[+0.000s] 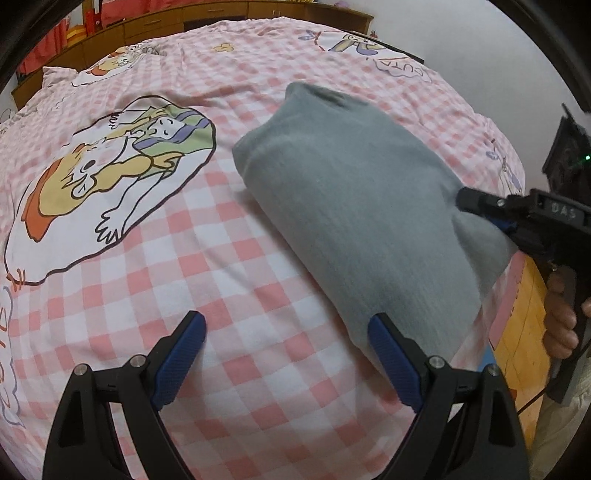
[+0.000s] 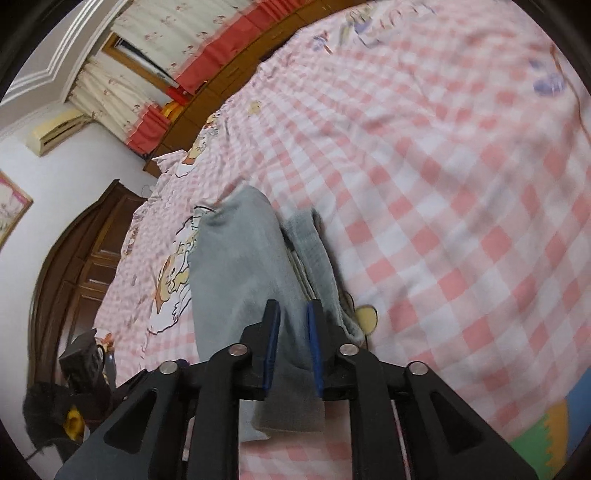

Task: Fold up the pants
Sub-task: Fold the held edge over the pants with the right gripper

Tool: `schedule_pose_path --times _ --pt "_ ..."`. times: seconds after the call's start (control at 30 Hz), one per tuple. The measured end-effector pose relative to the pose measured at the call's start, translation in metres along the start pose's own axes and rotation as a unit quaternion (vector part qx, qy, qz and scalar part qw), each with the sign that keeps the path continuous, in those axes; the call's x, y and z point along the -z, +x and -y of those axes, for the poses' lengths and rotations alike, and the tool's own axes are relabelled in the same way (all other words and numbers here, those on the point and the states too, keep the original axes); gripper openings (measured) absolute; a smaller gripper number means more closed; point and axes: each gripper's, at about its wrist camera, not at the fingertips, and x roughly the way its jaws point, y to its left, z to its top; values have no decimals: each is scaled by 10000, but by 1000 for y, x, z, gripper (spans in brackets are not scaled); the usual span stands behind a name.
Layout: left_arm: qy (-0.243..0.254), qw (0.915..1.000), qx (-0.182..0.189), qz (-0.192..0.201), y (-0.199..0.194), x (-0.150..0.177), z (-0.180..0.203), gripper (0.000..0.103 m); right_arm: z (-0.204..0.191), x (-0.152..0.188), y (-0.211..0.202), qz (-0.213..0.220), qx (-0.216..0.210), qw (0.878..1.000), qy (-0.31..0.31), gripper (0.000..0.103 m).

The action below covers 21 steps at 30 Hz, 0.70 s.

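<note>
Grey pants lie folded into a thick oblong on the pink checked bed sheet. My left gripper hovers open over the sheet, its right fingertip at the near end of the pants and nothing between its pads. My right gripper reaches in from the right, in a person's hand, with its tip at the right edge of the pants. In the right wrist view the right gripper has its pads a narrow gap apart, and the grey pants run between and beyond them.
A cartoon print covers the sheet's left part. Wooden cabinets line the far side. The bed edge drops to an orange floor mat at the right. A dark wooden door and a bag stand beside the bed.
</note>
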Motion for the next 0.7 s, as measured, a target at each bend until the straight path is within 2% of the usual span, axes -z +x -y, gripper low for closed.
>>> schedule_pose_path --times 0.07,0.13,0.27,0.37,0.4,0.43,0.47,0.6,0.7 --pt "-28 10000 10 -5 1 0 0 93 -7 -4 -4 66 81 9998 -190 29" --pt "-51 10000 4 11 2 1 0 93 -18 -8 -1 16 396 9978 -539 29" --pt "-114 9999 4 57 1 4 0 93 -35 -11 18 -272 603 9919 -1086 29" --pt "-161 9999 10 57 -2 4 -1 93 -43 -8 30 -356 909 9847 -1445 29" --pt "-174 9998 42 72 -4 4 -1 93 -45 -6 32 -359 974 9826 -1541 26" --pt "-188 9997 103 112 -6 4 -1 93 -47 -5 31 -330 998 9811 -1627 13" --pt "-191 9996 142 143 -8 4 0 93 -51 -3 27 -287 1004 9781 -1800 9" --pt "-94 9987 284 401 -19 -3 7 93 -68 -2 -2 166 892 9725 -2144 9" --pt "25 9975 316 628 -24 -11 14 93 -69 -6 -6 287 1099 9662 -2314 9"
